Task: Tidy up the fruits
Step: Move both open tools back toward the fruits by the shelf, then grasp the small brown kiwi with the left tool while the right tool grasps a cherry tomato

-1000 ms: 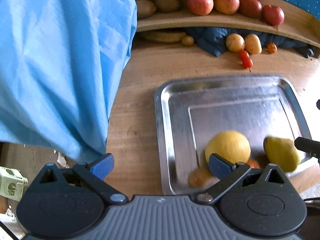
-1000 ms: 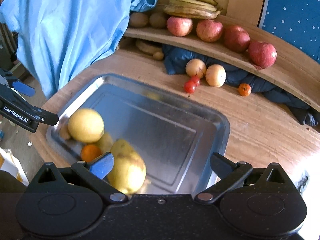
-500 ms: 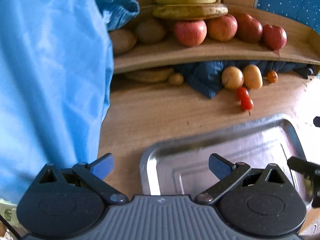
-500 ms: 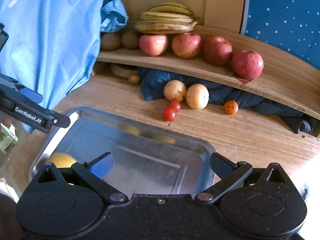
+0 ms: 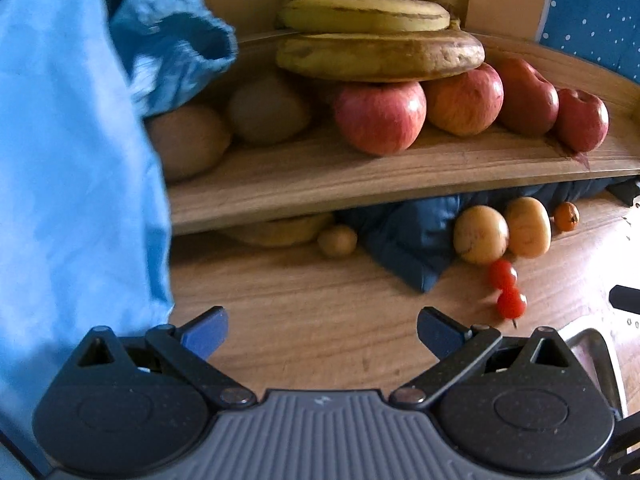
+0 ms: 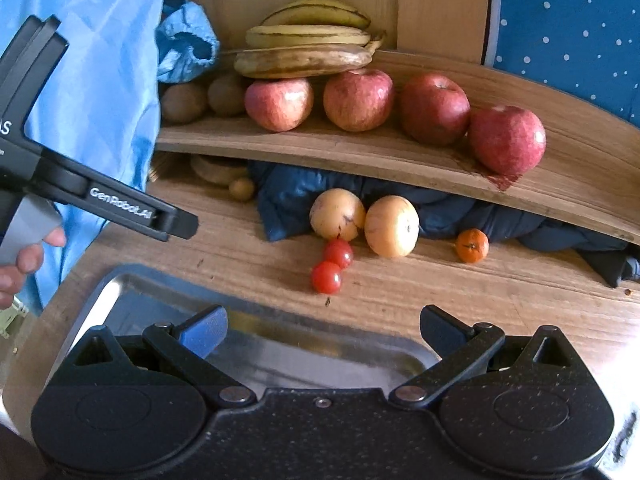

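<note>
Both grippers are open and empty. My left gripper (image 5: 322, 330) hovers over the wooden table, facing the shelf; it shows from the side in the right wrist view (image 6: 120, 208). My right gripper (image 6: 322, 330) is above the metal tray (image 6: 132, 296). On the table lie two cherry tomatoes (image 6: 332, 266), two pale yellow round fruits (image 6: 364, 220) and a small orange (image 6: 472, 245). On the shelf (image 6: 360, 152) sit several red apples (image 6: 358, 100), bananas (image 6: 308, 46) and brown kiwis (image 6: 184, 102). The tray's corner (image 5: 596, 352) shows in the left wrist view.
A light blue cloth (image 5: 72, 184) hangs at the left. A dark blue cloth (image 6: 304, 192) lies under the shelf with a small brown fruit (image 6: 241, 189) beside it. A dotted blue panel (image 6: 568, 20) stands at the back right.
Both grippers have tilted up and moved toward the shelf. The tray's fruits, seen a second ago, have dropped out of view. The shelf fruit now looks closer.
</note>
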Action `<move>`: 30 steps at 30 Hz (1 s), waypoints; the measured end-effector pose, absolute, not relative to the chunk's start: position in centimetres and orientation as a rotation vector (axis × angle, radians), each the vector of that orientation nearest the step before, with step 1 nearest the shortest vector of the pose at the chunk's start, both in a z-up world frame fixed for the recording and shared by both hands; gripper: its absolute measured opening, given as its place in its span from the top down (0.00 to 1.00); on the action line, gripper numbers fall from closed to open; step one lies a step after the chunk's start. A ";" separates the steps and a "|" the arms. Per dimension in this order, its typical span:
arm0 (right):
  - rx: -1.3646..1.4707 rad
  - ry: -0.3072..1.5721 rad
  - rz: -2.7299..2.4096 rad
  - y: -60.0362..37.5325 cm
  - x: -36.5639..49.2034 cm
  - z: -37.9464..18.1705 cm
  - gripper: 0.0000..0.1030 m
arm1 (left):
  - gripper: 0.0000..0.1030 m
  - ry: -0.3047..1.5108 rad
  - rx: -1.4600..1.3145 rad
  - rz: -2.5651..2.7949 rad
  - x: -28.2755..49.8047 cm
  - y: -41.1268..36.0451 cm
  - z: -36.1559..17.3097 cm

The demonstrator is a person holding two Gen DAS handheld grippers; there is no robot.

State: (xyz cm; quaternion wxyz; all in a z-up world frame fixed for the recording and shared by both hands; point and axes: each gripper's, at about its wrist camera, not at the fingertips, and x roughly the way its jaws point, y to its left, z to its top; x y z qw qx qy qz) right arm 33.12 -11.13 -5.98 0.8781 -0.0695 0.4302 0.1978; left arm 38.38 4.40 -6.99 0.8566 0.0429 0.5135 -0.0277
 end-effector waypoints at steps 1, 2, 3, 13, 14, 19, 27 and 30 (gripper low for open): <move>-0.139 0.900 0.407 -11.0 33.6 -6.2 0.01 | 0.01 1.081 0.095 -0.063 38.9 4.3 -7.3; -0.136 0.902 0.402 -10.9 33.9 -6.4 0.02 | 0.01 1.083 0.099 -0.066 39.3 4.2 -7.6; -0.134 0.906 0.397 -10.8 34.3 -6.6 0.03 | 0.01 1.084 0.101 -0.070 39.7 4.2 -7.8; -0.118 0.939 0.387 -9.6 36.9 -8.5 0.20 | 0.10 1.069 0.074 -0.107 41.8 4.8 -9.5; -0.115 0.942 0.389 -9.4 37.0 -8.6 0.21 | 0.12 1.069 0.068 -0.113 42.0 4.9 -9.6; -0.106 0.960 0.385 -8.9 37.8 -9.3 0.37 | 0.23 1.063 0.043 -0.141 42.5 4.6 -10.4; -0.086 0.996 0.363 -8.8 38.3 -10.1 0.51 | 0.40 1.061 0.017 -0.167 43.2 4.5 -11.2; -0.085 1.000 0.359 -8.7 38.4 -10.2 0.54 | 0.42 1.058 0.013 -0.172 43.2 4.3 -11.5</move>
